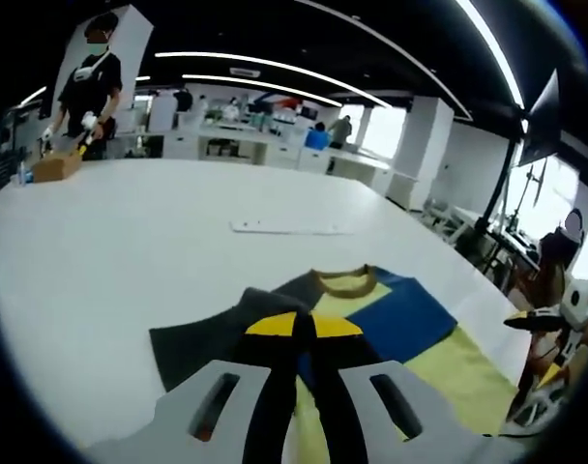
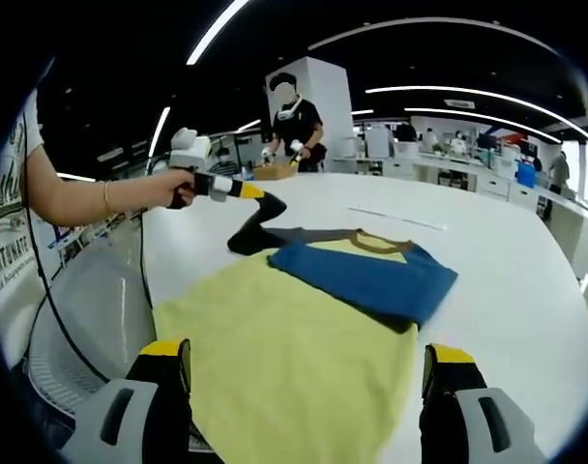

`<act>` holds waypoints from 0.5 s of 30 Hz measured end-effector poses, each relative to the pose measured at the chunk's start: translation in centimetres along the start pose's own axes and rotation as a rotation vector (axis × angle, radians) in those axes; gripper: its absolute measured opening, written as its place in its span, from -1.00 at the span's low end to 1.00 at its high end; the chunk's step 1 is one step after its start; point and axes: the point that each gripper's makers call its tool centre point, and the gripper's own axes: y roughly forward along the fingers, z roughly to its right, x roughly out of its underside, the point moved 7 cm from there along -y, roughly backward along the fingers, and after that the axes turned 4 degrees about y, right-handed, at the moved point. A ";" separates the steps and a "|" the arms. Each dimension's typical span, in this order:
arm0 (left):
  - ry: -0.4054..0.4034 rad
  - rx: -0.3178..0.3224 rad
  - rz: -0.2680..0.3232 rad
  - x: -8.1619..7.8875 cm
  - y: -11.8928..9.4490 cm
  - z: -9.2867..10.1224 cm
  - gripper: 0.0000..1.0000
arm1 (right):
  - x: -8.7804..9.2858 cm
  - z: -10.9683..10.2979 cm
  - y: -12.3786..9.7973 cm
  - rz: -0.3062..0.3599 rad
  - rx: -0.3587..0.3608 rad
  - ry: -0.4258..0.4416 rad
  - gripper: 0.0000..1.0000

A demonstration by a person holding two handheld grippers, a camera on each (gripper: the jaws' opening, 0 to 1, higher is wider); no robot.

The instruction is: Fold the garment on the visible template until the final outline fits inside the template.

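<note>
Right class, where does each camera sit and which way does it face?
Left gripper view: on the left gripper, low over the table, facing the shirt's collar; its jaws pinch the grey sleeve.
Right gripper view: on the right gripper at the hem, facing the collar; jaws apart, person's arm at left.
Shared: shirt, table.

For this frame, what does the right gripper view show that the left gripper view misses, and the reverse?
Right gripper view: the left gripper shut on the grey sleeve, held in a person's hand, and the right gripper with its jaws wide apart over the shirt's yellow body.

Left gripper view: the closed jaws seen from behind over the dark sleeve, and a flat white strip lying farther out on the table.

Shared: the shirt's blue sleeve folded across the chest, the brown collar, the white table.
</note>
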 end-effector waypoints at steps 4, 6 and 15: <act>-0.014 0.016 0.008 -0.2 0.6 0.7 -0.98 | 0.1 0.1 0.0 -0.001 0.003 0.004 0.98; -0.017 0.019 0.010 -0.3 0.8 1.0 -0.98 | 0.1 0.1 0.0 -0.002 0.003 0.004 0.98; -0.016 0.050 0.015 -0.8 2.1 2.6 -0.98 | 0.2 0.0 0.0 -0.005 0.001 0.009 0.98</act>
